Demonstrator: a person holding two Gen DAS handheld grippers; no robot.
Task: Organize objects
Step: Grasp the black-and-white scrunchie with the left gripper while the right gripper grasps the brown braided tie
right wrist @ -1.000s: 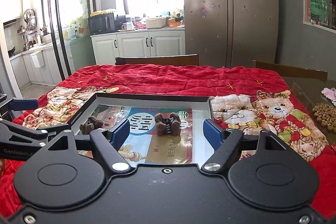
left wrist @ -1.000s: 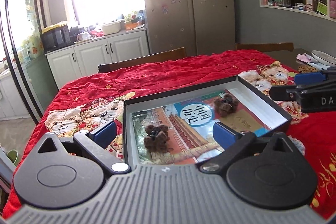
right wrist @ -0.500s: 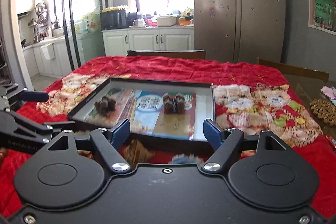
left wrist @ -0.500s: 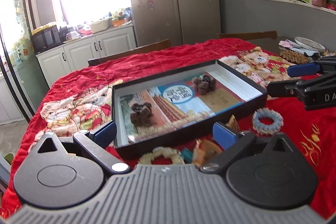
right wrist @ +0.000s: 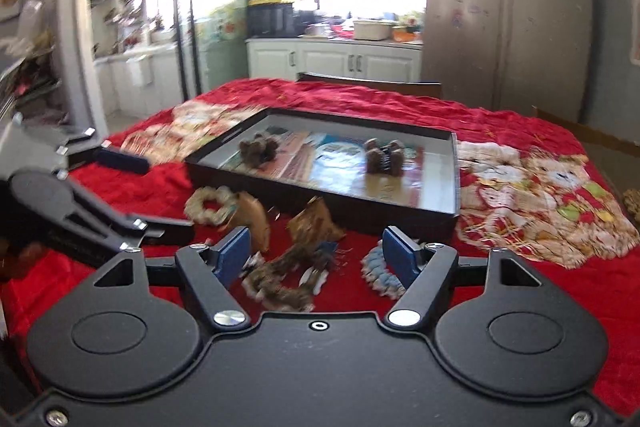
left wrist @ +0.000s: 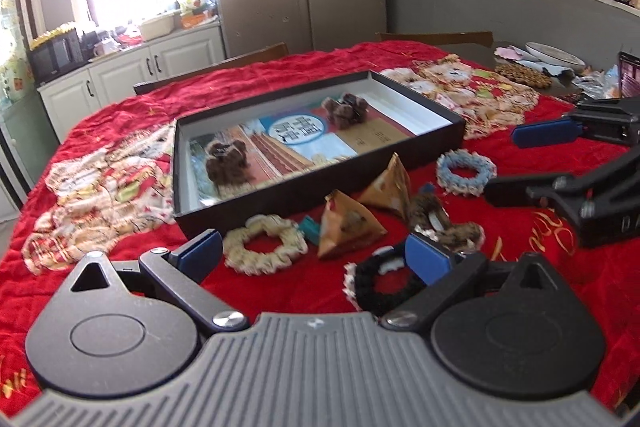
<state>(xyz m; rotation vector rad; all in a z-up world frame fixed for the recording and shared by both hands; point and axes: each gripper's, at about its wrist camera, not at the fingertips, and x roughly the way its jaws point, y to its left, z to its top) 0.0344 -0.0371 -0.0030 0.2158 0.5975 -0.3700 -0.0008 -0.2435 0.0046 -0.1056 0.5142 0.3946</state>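
Left wrist view: the left gripper [left wrist: 312, 253] hangs over the near edge of the red tablecloth [left wrist: 120, 115] with its jaws wide and nothing between the pads. A black tray [left wrist: 316, 187] lies toward the middle of the tabletop, a printed sheet on its floor and two brown fuzzy hair clips inside: one [left wrist: 226, 163] at its near left end, one [left wrist: 346, 109] toward its far right end. Along the tray's near wall lie loose items: a cream scrunchie [left wrist: 264, 243], two tan pyramid packets [left wrist: 348, 227] [left wrist: 390, 187], a blue scrunchie [left wrist: 466, 173], a third brown hair clip [left wrist: 444, 223] and a black scrunchie [left wrist: 380, 281] just behind the right pad. That makes three scrunchies, two packets, three clips. The right gripper [left wrist: 516, 163] reaches in from the right edge.

Right wrist view, blurred: the right gripper [right wrist: 316, 253] has its jaws fairly wide and closing, with the loose brown clip [right wrist: 280, 281] lying on the cloth between the pads, untouched as far as can be seen. The blue scrunchie [right wrist: 376, 273] sits just beside the right pad. The tray [right wrist: 320, 199] with its two clips lies beyond, and the left gripper [right wrist: 132, 193] enters from the left.
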